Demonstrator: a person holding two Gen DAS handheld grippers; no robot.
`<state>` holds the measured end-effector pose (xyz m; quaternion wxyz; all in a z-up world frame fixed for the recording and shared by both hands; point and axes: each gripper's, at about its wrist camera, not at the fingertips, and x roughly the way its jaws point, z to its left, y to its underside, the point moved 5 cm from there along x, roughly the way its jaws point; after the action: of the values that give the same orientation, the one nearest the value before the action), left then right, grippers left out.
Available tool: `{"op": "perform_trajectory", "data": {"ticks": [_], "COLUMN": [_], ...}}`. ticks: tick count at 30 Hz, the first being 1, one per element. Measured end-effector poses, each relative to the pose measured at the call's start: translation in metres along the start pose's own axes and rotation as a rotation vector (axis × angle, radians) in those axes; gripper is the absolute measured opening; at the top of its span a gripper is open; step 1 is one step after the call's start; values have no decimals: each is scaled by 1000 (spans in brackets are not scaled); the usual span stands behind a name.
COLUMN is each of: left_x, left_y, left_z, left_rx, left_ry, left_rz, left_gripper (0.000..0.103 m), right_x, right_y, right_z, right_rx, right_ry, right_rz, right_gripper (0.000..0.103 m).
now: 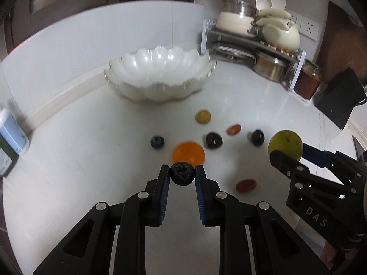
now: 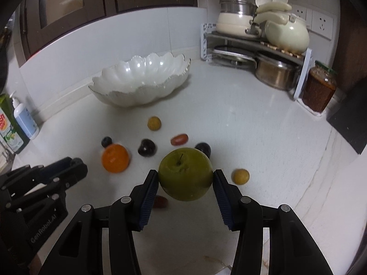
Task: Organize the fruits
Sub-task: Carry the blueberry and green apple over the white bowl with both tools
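My left gripper (image 1: pixel 182 174) is shut on a blueberry (image 1: pixel 182 173), held above the white counter. My right gripper (image 2: pixel 185 177) is shut on a green apple (image 2: pixel 185 174), also lifted; it shows at the right of the left wrist view (image 1: pixel 285 147). A white scalloped bowl (image 1: pixel 158 78) (image 2: pixel 140 80) stands empty at the back. On the counter lie an orange (image 1: pixel 188 152) (image 2: pixel 115 158), a second blueberry (image 1: pixel 157 141), a dark cherry (image 1: pixel 213 140), a dark plum (image 1: pixel 257 137), red grapes (image 1: pixel 233 130) (image 1: pixel 246 185) and small yellow fruits (image 1: pixel 203 116) (image 2: pixel 240 176).
A rack with pots (image 2: pixel 257 45) and a jar of red paste (image 2: pixel 318 89) stand at the back right. A pump bottle (image 2: pixel 25 119) and a carton (image 2: pixel 9 126) stand at the left by the wall. A dark object (image 1: pixel 339 98) sits at the right edge.
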<state>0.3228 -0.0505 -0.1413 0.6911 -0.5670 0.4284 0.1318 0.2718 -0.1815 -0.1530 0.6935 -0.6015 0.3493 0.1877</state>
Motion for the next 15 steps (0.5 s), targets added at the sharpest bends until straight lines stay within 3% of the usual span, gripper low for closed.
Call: {"op": "perform_trajectory", "data": {"ticks": [6, 15], "left_x": [-13, -19], "left_y": [-22, -43], "left_z": [12, 21], "left_rx": [11, 0], "left_ry": [11, 31], "left_rz": [-57, -81], "left_gripper": [23, 23], "right_x": [-5, -9], "right_y": [-14, -33], "right_z": [14, 26], "right_rx": [18, 7], "right_ry": [-15, -27], "right_rz": [-32, -78], "right_gripper": [50, 50]}}
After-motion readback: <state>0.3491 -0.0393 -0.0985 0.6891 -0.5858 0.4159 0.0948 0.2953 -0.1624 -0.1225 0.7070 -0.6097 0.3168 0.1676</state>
